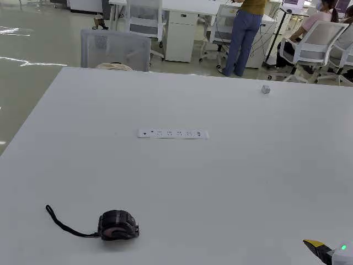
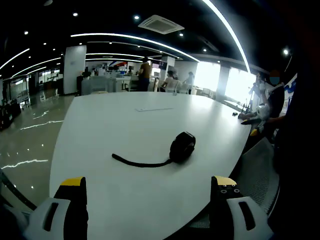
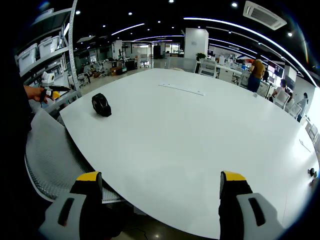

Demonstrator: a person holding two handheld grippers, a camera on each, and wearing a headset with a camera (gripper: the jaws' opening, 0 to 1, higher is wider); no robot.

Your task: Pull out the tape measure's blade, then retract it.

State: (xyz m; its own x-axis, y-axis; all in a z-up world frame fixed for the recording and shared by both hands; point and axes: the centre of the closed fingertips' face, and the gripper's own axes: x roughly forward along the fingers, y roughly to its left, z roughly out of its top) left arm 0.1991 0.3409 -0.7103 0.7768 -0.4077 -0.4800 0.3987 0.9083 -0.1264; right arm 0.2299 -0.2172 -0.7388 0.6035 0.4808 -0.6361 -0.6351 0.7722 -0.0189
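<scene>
While the tape measure [image 1: 118, 225] lies on the white table [image 1: 231, 182] at the head view's lower left, strap [image 2: 140, 163] trailing left, both grippers' jaws stand apart. The left gripper [image 2: 148, 181] faces it nearer, mid-frame; the right gripper [image 3: 161, 176] sees it far upper left.

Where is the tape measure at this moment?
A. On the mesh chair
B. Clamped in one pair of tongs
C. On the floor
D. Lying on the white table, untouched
D: the tape measure lies on the white table with its strap trailing beside it, while the left tongs and the right tongs are open and well short of it.
</scene>
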